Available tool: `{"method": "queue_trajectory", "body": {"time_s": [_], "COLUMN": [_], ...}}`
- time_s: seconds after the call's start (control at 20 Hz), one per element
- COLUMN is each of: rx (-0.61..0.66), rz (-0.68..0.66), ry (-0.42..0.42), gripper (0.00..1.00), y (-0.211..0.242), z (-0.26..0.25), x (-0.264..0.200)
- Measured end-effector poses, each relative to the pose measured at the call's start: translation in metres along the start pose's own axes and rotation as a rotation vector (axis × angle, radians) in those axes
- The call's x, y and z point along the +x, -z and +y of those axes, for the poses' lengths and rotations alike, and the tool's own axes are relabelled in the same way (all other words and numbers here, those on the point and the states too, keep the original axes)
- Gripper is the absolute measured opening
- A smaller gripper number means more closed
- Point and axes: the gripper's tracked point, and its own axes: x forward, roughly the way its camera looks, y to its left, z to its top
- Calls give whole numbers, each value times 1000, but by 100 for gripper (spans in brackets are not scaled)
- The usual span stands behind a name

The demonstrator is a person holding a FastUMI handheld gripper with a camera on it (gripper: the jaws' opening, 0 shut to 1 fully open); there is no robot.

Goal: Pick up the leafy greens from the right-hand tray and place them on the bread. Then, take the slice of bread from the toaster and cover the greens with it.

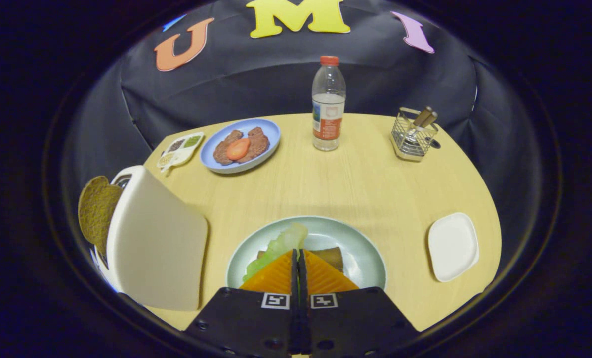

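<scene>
**Greens held over the bread, not yet let go**

Claw (298, 258) is nearly closed, a thin strip of green showing in the slit between its fingers, so it looks pinched on the leafy greens (276, 247). The rest of the leaf spills out to the left, ahead of the fingertips. It hangs above the green plate (365, 248), where a brown slice of bread (331, 257) lies just beyond the fingers. Holding it low over the slice makes sense: a drop from here should land on the bread. Whether leaf already touches bread, can't tell.

White tray (452, 246) to the right is bare, so the pick looks done. Toaster (151, 238) stands at the left on the tabletop (355, 184), second bread slice (96, 209) sticking up out of it, easy to grab from above for the cover step. That step not started.
</scene>
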Motion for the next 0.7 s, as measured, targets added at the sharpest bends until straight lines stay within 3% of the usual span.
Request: {"method": "queue_trajectory", "body": {"time_s": [0.1,0.3,0.5,0.55,0.65,0.7], "rx": [0,-4,-8,-12,-26,-42], "rz": [3,-51,-143,-168,-242,-286], "ry": [45,35,3,11,14,14], "gripper": [4,9,31,45,63,68], "y": [-1,-10,-24,-27,-39,-46], "z": [-10,-11,-10,-12,-13,-12], "x": [3,-12,-53,-66,-94,-109]}}
